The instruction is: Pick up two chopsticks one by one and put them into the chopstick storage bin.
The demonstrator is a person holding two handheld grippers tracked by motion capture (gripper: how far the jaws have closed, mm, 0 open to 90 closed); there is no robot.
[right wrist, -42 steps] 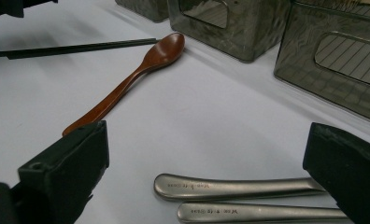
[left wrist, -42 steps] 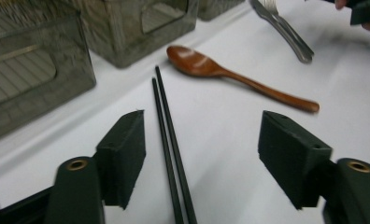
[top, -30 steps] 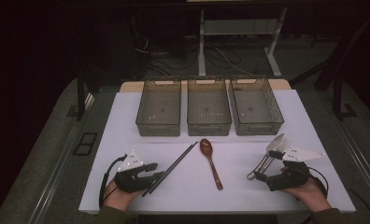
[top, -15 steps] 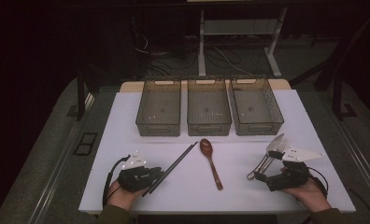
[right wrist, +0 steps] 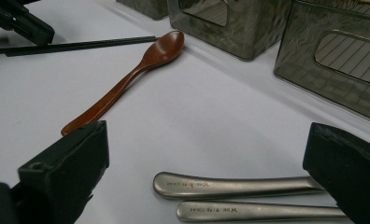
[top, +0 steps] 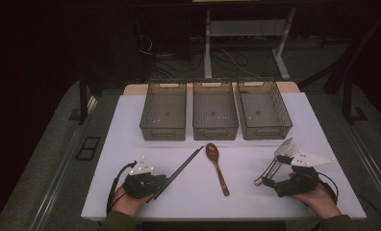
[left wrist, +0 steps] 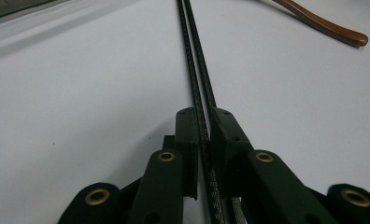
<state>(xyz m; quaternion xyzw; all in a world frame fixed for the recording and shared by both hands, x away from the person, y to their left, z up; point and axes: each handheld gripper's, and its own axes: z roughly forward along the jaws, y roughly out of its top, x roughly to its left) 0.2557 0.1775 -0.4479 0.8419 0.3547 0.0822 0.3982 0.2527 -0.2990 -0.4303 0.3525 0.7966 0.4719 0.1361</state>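
A pair of black chopsticks (top: 181, 169) lies slanted on the white table (top: 131, 144), and my left gripper (top: 158, 183) holds its near end. In the left gripper view the jaws are shut on the chopsticks (left wrist: 197, 84), at my left gripper (left wrist: 205, 126). A brown wooden spoon (top: 216, 166) lies in the middle. Two metal utensils (top: 277, 159) lie at the right, handles toward my right gripper (top: 271, 185). In the right gripper view my right gripper (right wrist: 211, 158) is open, its jaws wide on either side of the two metal handles (right wrist: 230, 185) without touching them.
Three clear mesh-patterned bins stand in a row at the back: left bin (top: 163, 113), middle bin (top: 215, 111), right bin (top: 264, 111). The right gripper view shows the wooden spoon (right wrist: 141, 65), the chopsticks (right wrist: 80, 45) and bin walls (right wrist: 220, 23) beyond.
My left gripper has edged right to the chopsticks' near end and its jaws have come together on them. The right gripper and the utensils have stayed put.
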